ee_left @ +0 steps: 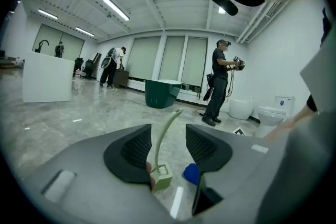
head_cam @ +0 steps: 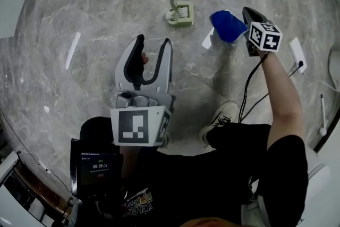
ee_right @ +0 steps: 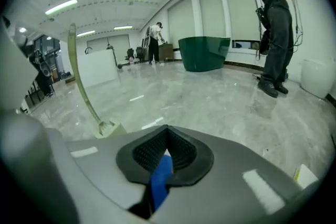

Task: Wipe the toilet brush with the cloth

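The left hand-held gripper [head_cam: 154, 41] hangs over the grey marble floor [head_cam: 79, 8] with its jaws apart and nothing between the pads. In the left gripper view [ee_left: 168, 144] the brush [ee_left: 163, 176] shows through the gap, but it stands farther off on the floor and is not touched. The pale green brush [head_cam: 180, 10] rests on its block-shaped end, its curved handle rising from it. The right hand-held gripper [head_cam: 245, 17] is just beside the brush, to its right in the head view, and its jaws [ee_right: 168, 139] are pressed together on a blue cloth [ee_right: 161, 176]. The cloth [head_cam: 226, 26] hangs clear of the brush [ee_right: 102, 126].
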Available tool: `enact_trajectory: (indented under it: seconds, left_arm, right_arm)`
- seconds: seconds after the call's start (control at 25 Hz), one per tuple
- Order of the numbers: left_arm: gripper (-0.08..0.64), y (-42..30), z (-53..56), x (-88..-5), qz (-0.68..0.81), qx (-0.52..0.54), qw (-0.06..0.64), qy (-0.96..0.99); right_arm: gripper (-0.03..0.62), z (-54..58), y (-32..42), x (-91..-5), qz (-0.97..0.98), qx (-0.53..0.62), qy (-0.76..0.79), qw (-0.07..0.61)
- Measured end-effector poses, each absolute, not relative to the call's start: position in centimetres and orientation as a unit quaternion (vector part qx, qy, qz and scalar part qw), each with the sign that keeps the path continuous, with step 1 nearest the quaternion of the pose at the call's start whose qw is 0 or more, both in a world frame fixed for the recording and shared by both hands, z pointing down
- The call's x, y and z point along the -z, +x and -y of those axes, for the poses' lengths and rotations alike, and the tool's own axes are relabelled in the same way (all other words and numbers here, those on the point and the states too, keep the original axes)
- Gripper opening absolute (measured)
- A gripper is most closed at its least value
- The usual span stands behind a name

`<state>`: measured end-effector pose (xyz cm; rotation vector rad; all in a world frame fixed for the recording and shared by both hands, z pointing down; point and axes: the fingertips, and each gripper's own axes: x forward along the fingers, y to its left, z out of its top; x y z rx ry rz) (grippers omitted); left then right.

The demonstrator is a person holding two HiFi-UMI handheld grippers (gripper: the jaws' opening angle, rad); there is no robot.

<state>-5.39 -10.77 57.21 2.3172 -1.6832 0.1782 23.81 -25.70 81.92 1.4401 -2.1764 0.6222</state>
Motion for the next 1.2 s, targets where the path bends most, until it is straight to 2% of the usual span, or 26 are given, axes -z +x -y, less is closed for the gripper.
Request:
enact_trajectory:
  seconds: [0.12, 0.4, 0.56, 0.68, 1.08, 1.2]
  left_arm:
    - [0.207, -5.9, 10.4, -58.2, 0.583, -0.081, 0.170, 0.790]
    - [0.207, -7.1, 7.1, -57.1, 0.579, -0.112, 0.224, 0.776]
    - [0.213, -8.7, 4.7, -57.6, 0.606, -0.123, 0.249, 0.745]
    - [0.212, -9.8, 2.0, -57.0, 0.619, -0.160, 0.282, 0.715]
    - [0.212, -8.3, -4.9, -38.0, 0.583, -0.191, 0.316, 0.723]
    - [0.207, -7.5, -5.4, -31.3, 0.572, -0.176, 0.300, 0.743]
  right_arm:
    - [0.002, 25.4, 22.4, -77.5, 0.795, -0.229, 0.524, 0.199]
    - [0.002, 18.3, 16.2, -66.7, 0.816, -0.192, 0.503, 0.212]
    - [0.002, 15.1, 16.7, -60.1, 0.780, -0.239, 0.555, 0.161]
    - [0.002, 11.9, 17.6, -56.2, 0.753, -0.267, 0.583, 0.153]
    - [0.002, 0.7, 14.9, -39.1, 0.760, -0.325, 0.535, 0.173]
    - [0.002, -0.9, 14.4, -32.6, 0.763, -0.316, 0.539, 0.166]
